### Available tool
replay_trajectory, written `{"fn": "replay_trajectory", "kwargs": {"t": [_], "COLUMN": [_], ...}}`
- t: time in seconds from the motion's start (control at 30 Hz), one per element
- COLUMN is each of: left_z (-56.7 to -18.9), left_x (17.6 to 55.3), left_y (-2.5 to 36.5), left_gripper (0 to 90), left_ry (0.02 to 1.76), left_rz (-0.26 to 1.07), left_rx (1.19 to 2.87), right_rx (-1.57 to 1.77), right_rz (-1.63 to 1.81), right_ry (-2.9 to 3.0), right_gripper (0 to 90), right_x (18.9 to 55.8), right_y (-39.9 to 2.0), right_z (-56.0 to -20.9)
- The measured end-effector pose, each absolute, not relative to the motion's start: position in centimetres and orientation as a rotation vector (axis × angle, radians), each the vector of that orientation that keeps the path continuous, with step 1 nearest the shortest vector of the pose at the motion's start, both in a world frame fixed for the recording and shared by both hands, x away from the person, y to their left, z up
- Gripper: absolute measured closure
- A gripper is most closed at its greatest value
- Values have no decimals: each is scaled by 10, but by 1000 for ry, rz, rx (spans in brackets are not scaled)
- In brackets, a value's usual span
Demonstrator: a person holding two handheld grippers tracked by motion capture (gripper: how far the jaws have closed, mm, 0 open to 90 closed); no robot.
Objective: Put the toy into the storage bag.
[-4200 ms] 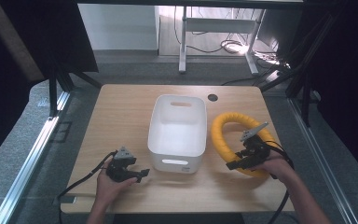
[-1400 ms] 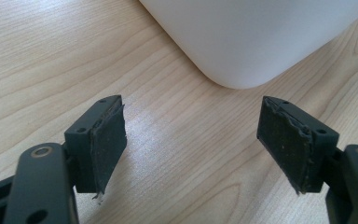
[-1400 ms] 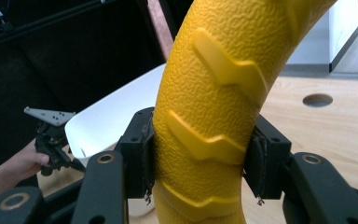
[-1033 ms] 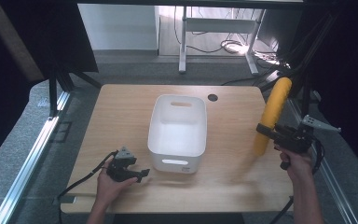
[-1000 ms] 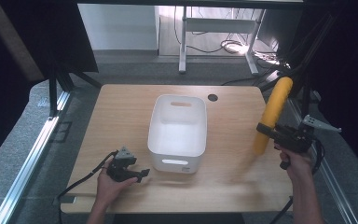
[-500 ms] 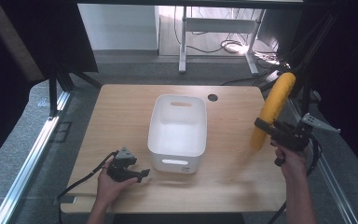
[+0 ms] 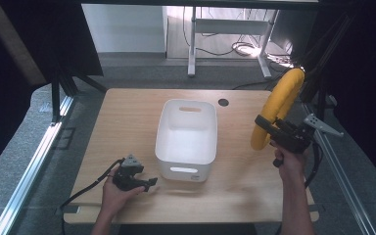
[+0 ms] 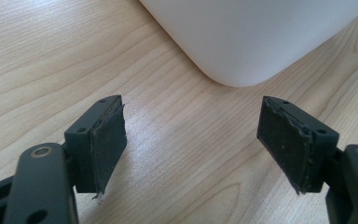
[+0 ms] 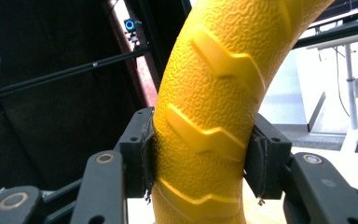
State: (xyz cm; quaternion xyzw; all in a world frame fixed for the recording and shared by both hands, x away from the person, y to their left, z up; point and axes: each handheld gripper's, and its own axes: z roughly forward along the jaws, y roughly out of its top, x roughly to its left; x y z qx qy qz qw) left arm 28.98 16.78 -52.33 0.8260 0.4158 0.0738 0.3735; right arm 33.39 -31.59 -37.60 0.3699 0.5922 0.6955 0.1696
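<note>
Now that the yellow ring (image 7: 277, 107) is off the tabletop (image 7: 127, 117) and standing on edge in the air at the right of the high view, the job looks to be heading for the white bin (image 7: 186, 138). A few seconds back the ring lay flat to the right of the bin; over the last second it has drifted a touch leftward, towards the bin, so I'd judge the carry is under way and the drop is yet to come. The right gripper (image 7: 273, 128) has its jaws clamped on the ring's lower arc; in the right gripper view the ribbed yellow tube (image 9: 205, 116) is squeezed between both pads. The left gripper (image 7: 147, 183) hasn't budged, resting at lower left by the bin's near corner, jaws spread wide with nothing between them, just wood grain and the bin's rounded corner (image 8: 242, 42) ahead.

What's hard to read: seen edge-on, the ring shows as a curved bar and its far half is hidden. The right gripper view cuts the ring off top and bottom. The ring's height above the tabletop can't be told.
</note>
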Motion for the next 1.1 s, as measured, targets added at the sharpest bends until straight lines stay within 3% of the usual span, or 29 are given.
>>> {"fn": "replay_trajectory", "kwargs": {"t": [1.1], "left_z": [-524], "left_x": [290], "left_y": [167], "left_gripper": [239], "left_ry": [1061], "left_rz": [178], "left_rx": [2121], "right_rx": [938], "right_rz": [1928], "right_ry": [1376], "right_gripper": [503], "right_x": [309], "right_y": [-230], "right_z": [-351]}}
